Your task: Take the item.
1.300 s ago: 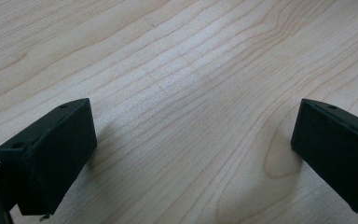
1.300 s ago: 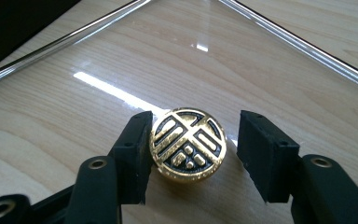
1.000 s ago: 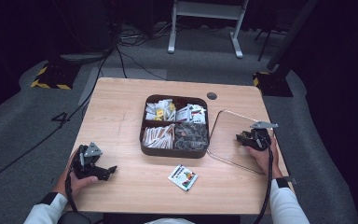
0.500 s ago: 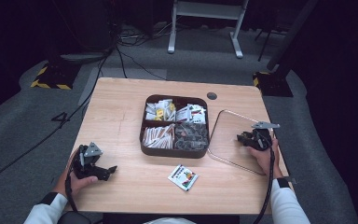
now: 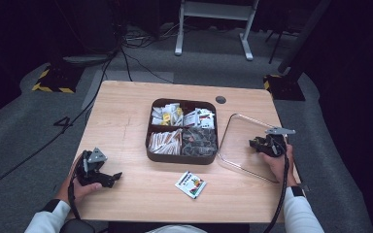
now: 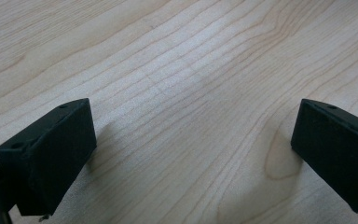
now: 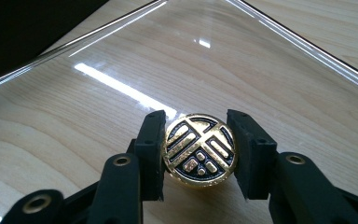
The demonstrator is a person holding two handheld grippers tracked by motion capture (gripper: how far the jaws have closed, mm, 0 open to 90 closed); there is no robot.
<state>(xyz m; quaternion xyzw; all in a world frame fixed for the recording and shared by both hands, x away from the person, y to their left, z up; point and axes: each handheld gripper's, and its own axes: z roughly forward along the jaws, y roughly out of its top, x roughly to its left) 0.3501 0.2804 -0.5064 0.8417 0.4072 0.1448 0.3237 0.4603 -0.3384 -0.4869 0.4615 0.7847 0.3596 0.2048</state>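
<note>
Clear lid [image 5: 245, 141] now lies flatter beneath right gripper [image 7: 199, 154], whose jaws pinch its gold knob [image 7: 199, 150]; set-down nearly complete. Left gripper [image 6: 193, 154] gapes wide, idle.

The clear lid [image 5: 245, 141] lies right of the divided tray [image 5: 182, 160], seemingly touching it.

Glossy gold-black metal knob [image 7: 200, 150], clear shiny glass lid [image 7: 270, 70], matt pale wood table [image 6: 191, 70], matt blk plastic jaws
</note>
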